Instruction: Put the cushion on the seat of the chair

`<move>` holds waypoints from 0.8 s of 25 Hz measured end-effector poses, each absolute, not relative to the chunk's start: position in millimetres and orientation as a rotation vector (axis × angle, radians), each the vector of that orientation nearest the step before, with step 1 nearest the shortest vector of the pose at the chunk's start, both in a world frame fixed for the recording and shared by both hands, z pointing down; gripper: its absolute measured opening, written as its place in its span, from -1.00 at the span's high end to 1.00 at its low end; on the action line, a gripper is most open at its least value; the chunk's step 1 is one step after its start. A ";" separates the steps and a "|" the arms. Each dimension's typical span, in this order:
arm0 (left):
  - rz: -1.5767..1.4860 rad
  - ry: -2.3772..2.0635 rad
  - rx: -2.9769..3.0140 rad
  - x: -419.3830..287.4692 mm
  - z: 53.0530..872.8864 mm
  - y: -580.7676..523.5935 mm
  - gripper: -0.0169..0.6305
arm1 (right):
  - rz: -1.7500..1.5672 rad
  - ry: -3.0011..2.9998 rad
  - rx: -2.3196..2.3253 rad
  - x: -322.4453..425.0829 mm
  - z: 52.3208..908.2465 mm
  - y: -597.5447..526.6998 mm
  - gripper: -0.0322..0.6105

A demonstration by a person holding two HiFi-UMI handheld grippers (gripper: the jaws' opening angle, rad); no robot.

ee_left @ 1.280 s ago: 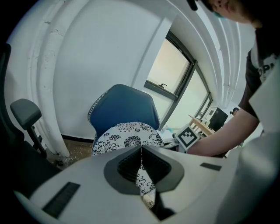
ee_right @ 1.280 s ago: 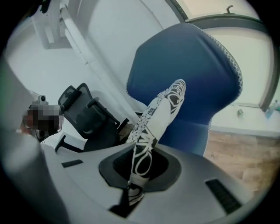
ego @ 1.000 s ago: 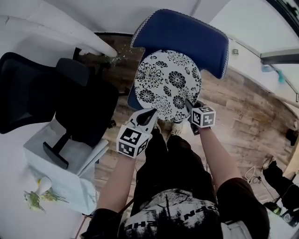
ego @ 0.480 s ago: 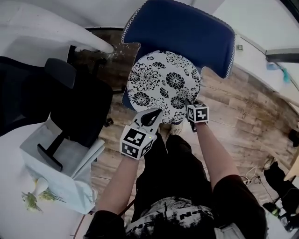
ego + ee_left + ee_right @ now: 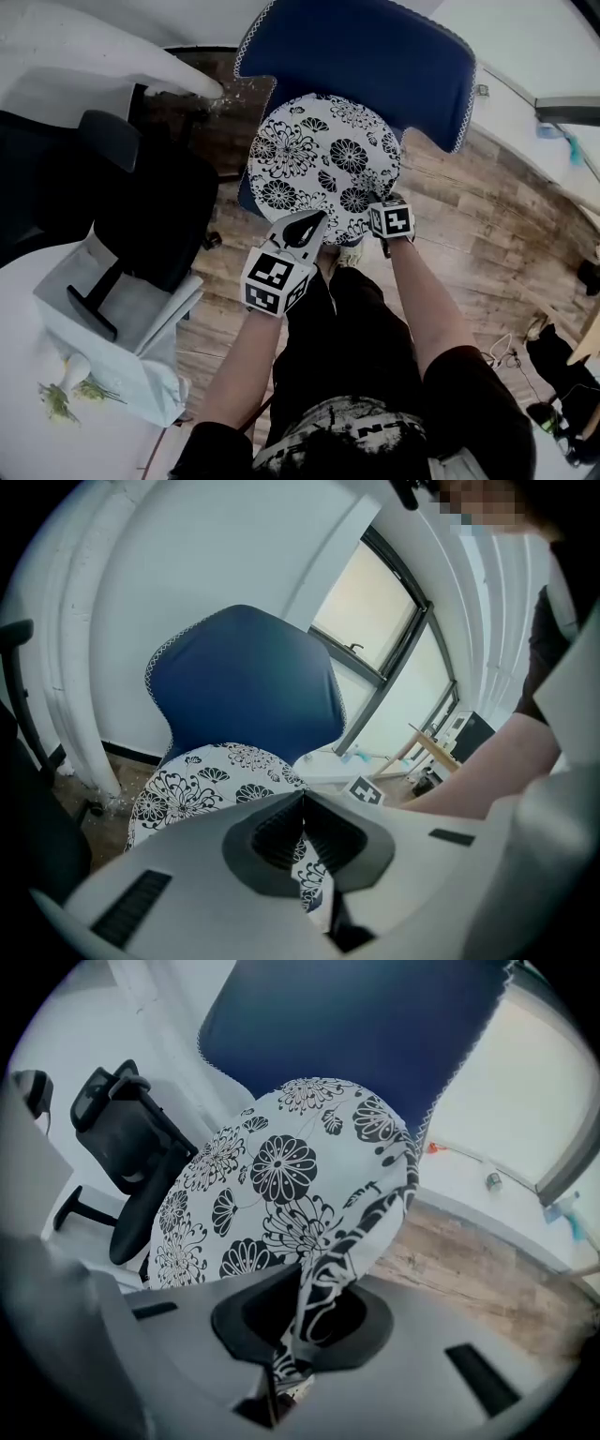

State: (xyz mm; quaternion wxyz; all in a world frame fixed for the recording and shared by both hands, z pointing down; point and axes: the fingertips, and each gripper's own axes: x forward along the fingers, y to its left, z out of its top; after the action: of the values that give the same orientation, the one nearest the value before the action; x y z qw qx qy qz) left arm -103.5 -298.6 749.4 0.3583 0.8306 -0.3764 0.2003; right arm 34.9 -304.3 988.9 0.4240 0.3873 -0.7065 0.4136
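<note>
- Cushion (image 5: 323,164), round and white with black flowers, lies over the seat of the blue chair (image 5: 375,56) and hides nearly all of it. Only a sliver of blue seat (image 5: 242,192) shows at its left side.
- The left gripper (image 5: 302,228) has its jaws pressed together on the cushion's near rim, with a fold of the printed cover caught between them. The right gripper (image 5: 380,211) pinches the same rim further right, and cloth bunches up through its jaws.
- The step in hand looks like the last lowering and the release. The far rim sits close to the backrest, while the near rim hangs in the two pinches. No view shows whether the underside already rests on the seat.
- Both hands should sink together and level, so that the disc goes down flat rather than tilting toward the wooden floor (image 5: 487,234).
- Before letting go, it is worth checking that the cushion sits evenly between the seat's sides and well back toward the backrest. The near rim appears to overhang the seat's front, and a soft pad there could tip forward.
- The jaws should open only once the seat carries the weight.
- Each gripper should then draw straight back toward the person, so that the pads don't drag the cover and pull the cushion off centre.
</note>
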 end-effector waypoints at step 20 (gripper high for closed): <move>0.585 -0.921 2.240 -69.3 716.6 -298.0 0.90 | 0.900 -1.756 0.988 70.3 954.6 -309.4 0.11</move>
State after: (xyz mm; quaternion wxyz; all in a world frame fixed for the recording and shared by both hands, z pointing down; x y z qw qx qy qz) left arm -69.3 -298.0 716.6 0.3195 0.8520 -0.3502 0.2223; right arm 70.3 -309.4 954.6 0.4505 0.3997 -0.7104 0.3642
